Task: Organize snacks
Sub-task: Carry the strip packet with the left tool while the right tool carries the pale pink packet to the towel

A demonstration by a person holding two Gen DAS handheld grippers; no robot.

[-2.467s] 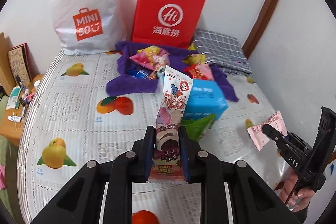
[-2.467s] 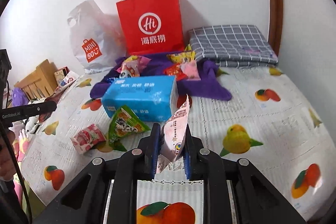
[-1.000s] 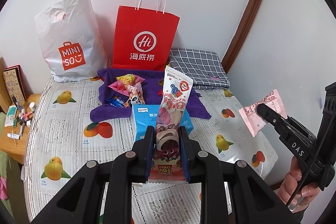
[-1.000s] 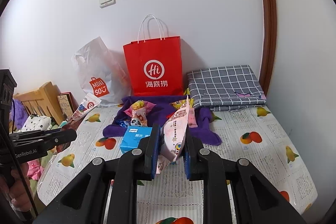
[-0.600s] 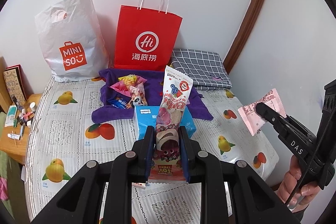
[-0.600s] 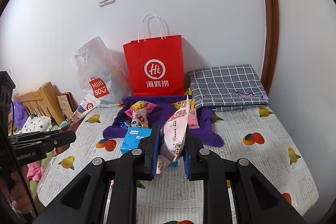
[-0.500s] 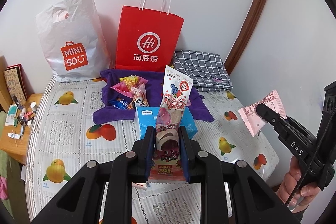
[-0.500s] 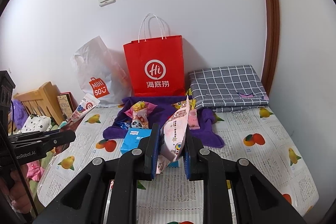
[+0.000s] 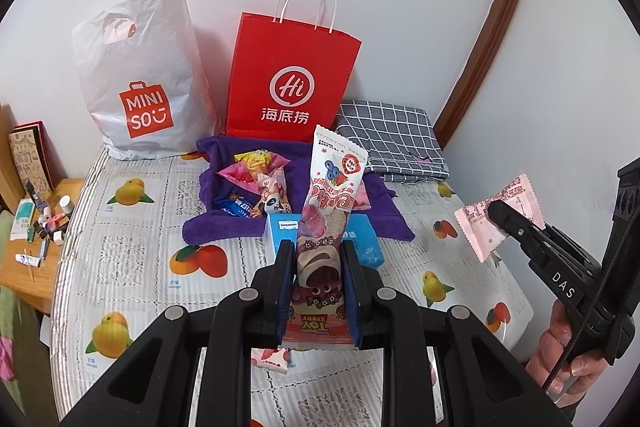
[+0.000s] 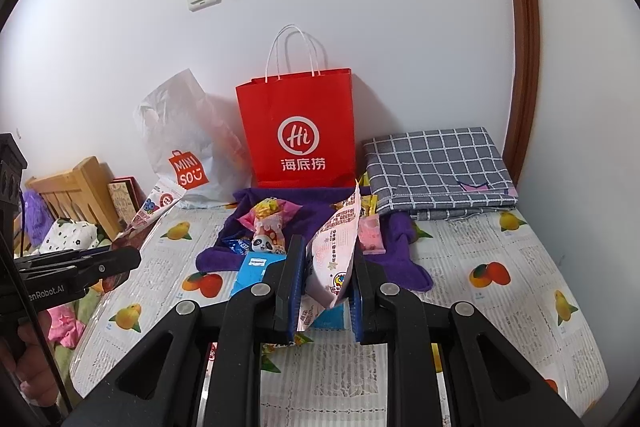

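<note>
Your left gripper (image 9: 318, 269) is clamped on a long snack packet (image 9: 326, 211); your right gripper (image 10: 326, 281) grips a pink packet (image 10: 334, 247) above the bed (image 10: 480, 291).

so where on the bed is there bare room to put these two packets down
Free: the fruit-print cover left of the purple towel, below the white Miniso bag; also the right side, in front of the folded checked cloth. Crowded: the towel with its snack pile, and around the blue box.
</note>
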